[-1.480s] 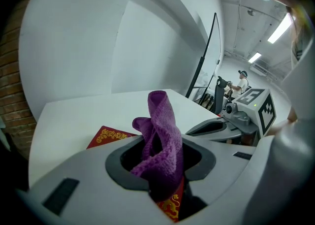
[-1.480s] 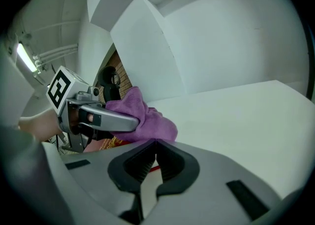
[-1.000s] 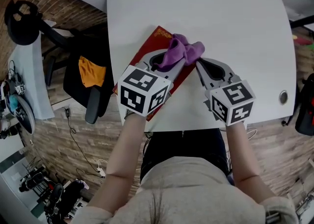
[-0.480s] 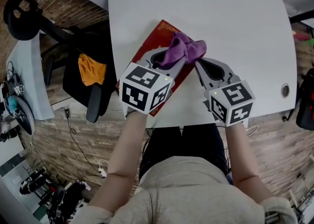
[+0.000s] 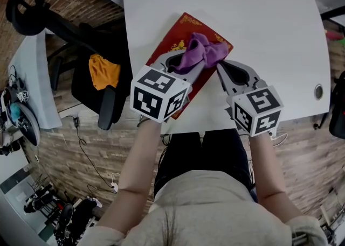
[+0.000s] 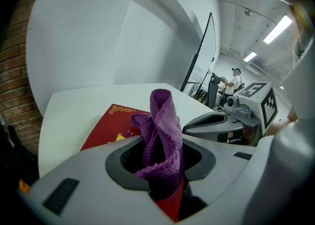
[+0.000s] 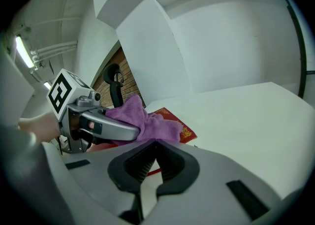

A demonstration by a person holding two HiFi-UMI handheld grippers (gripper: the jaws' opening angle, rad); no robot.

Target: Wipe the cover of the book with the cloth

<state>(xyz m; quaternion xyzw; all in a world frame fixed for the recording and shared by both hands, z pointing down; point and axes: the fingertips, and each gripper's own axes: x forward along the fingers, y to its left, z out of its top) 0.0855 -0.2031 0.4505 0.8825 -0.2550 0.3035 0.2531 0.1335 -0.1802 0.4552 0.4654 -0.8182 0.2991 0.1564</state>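
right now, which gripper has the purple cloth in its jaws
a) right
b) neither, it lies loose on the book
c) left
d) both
c: the left gripper has its jaws shut on the purple cloth above the red book, while the right gripper has its jaws together with nothing between them.
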